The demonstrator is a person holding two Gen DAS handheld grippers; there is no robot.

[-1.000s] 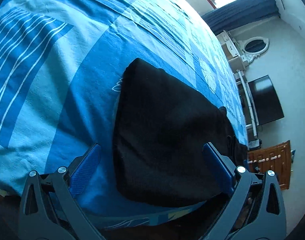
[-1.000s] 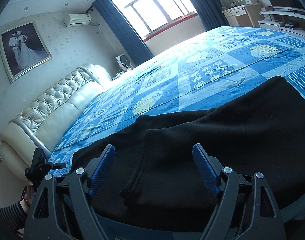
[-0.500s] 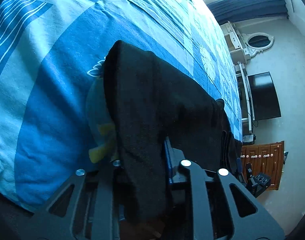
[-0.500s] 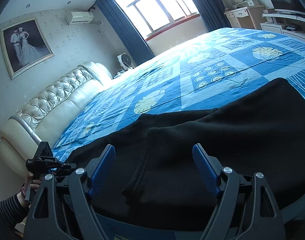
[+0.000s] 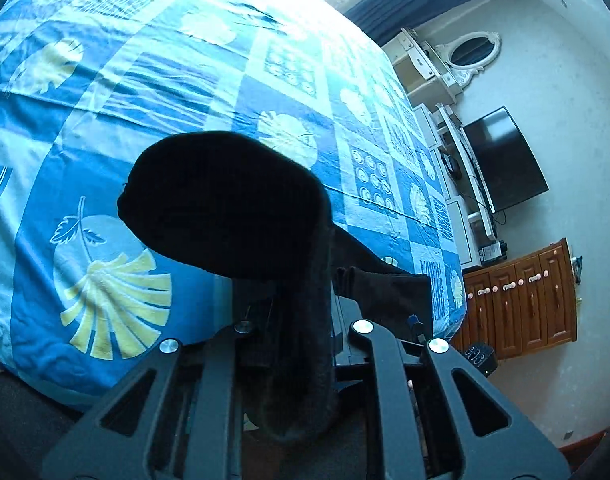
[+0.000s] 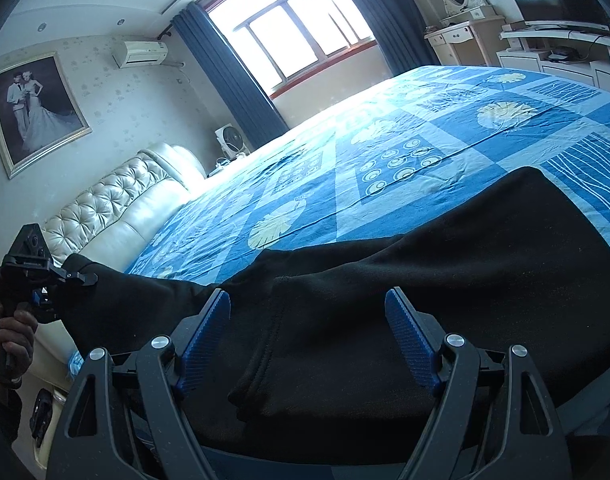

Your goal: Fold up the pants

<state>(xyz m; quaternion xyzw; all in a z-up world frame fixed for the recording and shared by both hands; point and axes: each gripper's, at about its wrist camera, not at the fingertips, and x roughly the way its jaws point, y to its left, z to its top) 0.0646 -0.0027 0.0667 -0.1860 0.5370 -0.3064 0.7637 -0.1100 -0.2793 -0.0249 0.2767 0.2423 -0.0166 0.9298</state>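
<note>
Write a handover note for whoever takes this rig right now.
Left claw: shut on one end of the black pants, held up off the bed.
Right claw: open, low over the middle of the pants, gripping nothing.
Pants: the rest lies spread along the near edge of the blue patterned bed.
Done: one end grasped and lifted.
Left: probably carry the lifted end across onto the other end, lay it flat, then fold again.

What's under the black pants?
Under the black pants lies the blue patterned bedsheet, showing all around them. One end is lifted off it, pinched in the left tongs. Whatever is directly beneath the cloth is hidden.
</note>
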